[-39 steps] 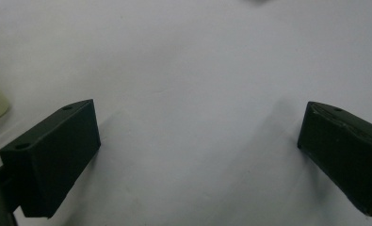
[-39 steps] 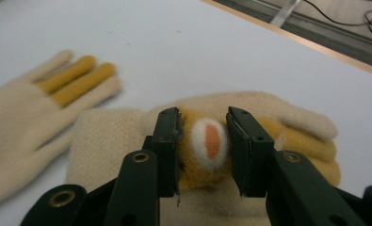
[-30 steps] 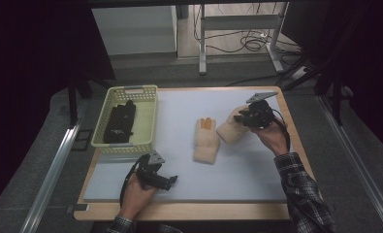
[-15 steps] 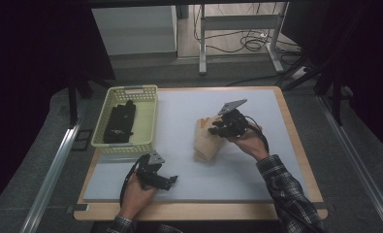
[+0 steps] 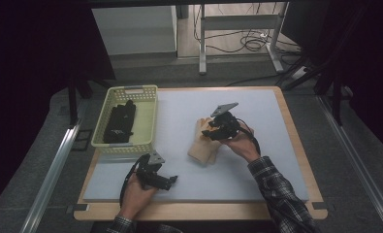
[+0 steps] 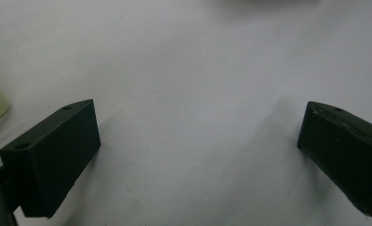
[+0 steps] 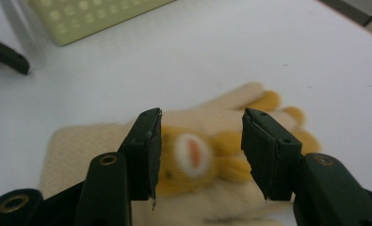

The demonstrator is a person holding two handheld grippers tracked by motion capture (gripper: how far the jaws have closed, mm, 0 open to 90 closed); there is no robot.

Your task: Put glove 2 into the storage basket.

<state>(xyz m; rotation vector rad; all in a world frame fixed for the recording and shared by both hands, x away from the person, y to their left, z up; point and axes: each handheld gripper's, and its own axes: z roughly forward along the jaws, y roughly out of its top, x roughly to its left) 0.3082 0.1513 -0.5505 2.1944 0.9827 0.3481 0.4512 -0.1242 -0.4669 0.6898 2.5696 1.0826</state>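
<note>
1. Cream glove (image 5: pixel 206 145) is lying flat on the counter (image 5: pixel 276 160), right of the yellow basket (image 5: pixel 148 121), which already has a dark item (image 5: pixel 119 121) in it
2. Right hand-held gripper (image 5: pixel 212 132) is hovering over the glove, jaws apart and just been opening, straddling its orange patch (image 7: pixel 193 150), not pinching; probably lining up a grab
3. Left hand-held gripper (image 5: pixel 172 180) is resting near the basket, jaws wide apart, nothing between them

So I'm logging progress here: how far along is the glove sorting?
Black gloves already lie in the yellow basket. The right hand-held gripper has just been opening over the cream gloves, not gripping them. They are left to move; the left hand-held gripper rests open.
</note>
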